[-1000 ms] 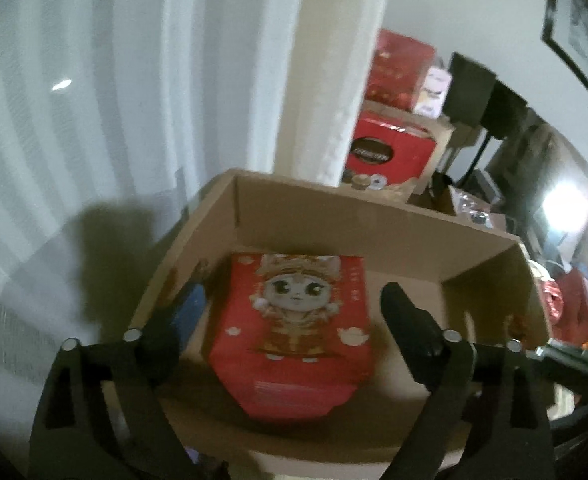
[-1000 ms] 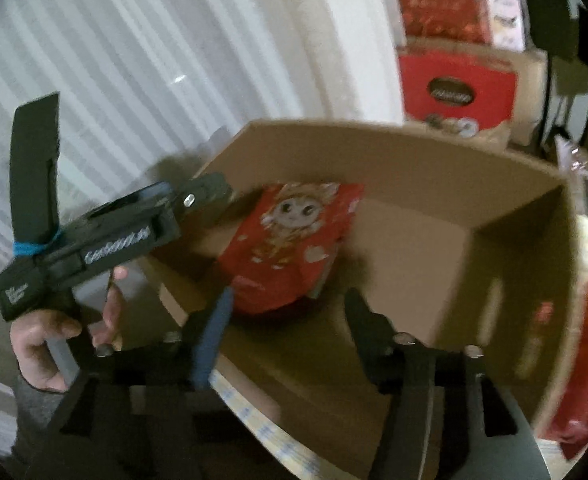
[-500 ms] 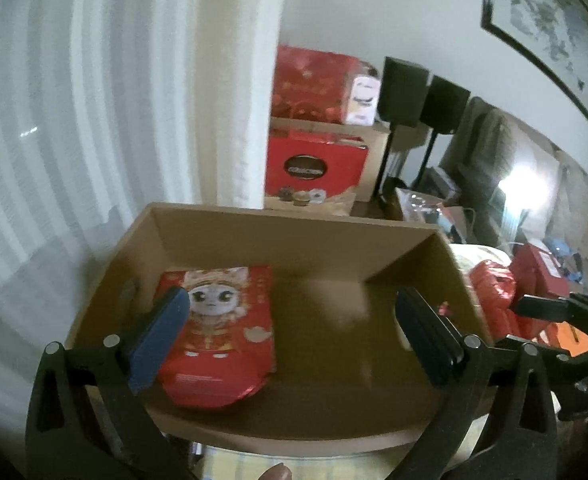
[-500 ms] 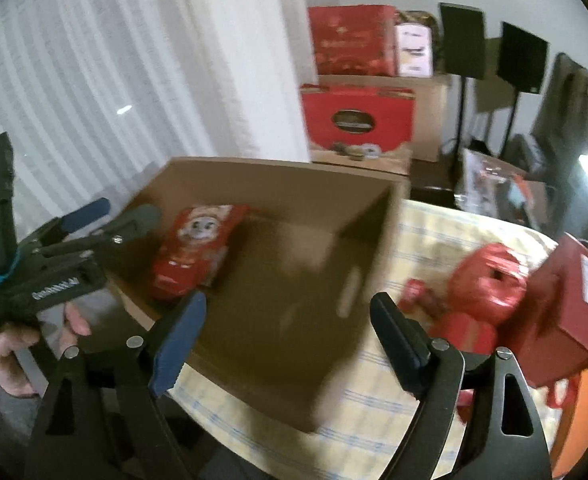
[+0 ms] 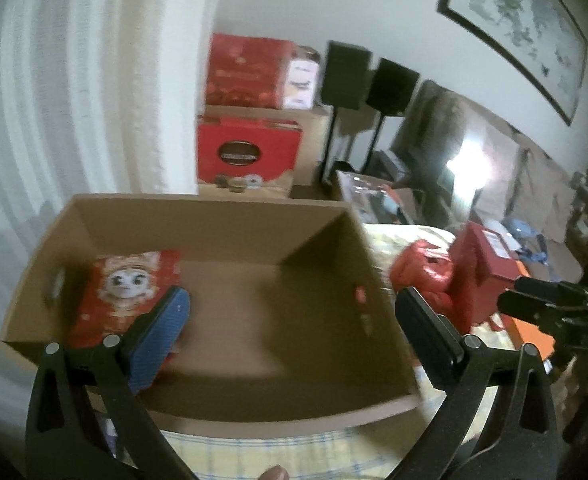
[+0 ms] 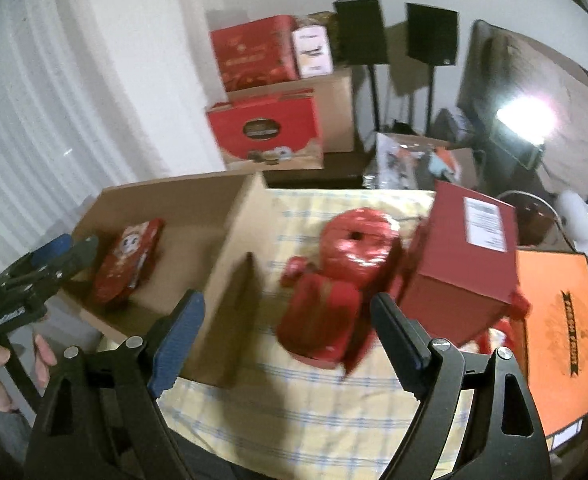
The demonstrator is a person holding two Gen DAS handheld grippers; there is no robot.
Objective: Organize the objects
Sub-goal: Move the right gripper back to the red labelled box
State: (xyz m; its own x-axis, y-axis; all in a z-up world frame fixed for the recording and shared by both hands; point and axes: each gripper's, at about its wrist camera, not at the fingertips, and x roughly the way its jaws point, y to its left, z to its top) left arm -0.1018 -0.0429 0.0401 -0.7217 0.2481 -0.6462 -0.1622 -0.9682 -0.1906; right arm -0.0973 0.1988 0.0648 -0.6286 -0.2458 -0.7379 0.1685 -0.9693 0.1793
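- Nearest us, our left tongs [image 5: 292, 320] stand wide open and empty above the near edge of the cardboard box [image 5: 214, 404]; our right tongs [image 6: 288, 334] are also open with nothing between the pads, hanging over the checked cloth on the tabletop [image 6: 333, 408].
- Just past the right tongs lies a cluster of red packages [image 6: 325, 320]: a rounded one, a flatter one in front of it, and beside them a tall dark red carton [image 6: 459, 256] tilted against them. These look like the things not yet sorted.
- To the right of the carton an orange box [image 6: 557, 340] lies flat, close to the tabletop's edge.
- In the cardboard box, the red cartoon packet [image 5: 128, 292] lies flat against the left wall; the rest of the box floor is bare.
- We judge the next step to be a pickup from the red cluster. The risk: the packages touch and overlap, so closing on one could drag or topple the tilted carton.
- The glossy rounded package may slip from the pads if gripped off-centre.
- The views are blurred, so exact edges are hard to judge.
- Farther back, stacked red gift boxes [image 6: 266, 132] and black speakers [image 6: 361, 30] stand against the wall.
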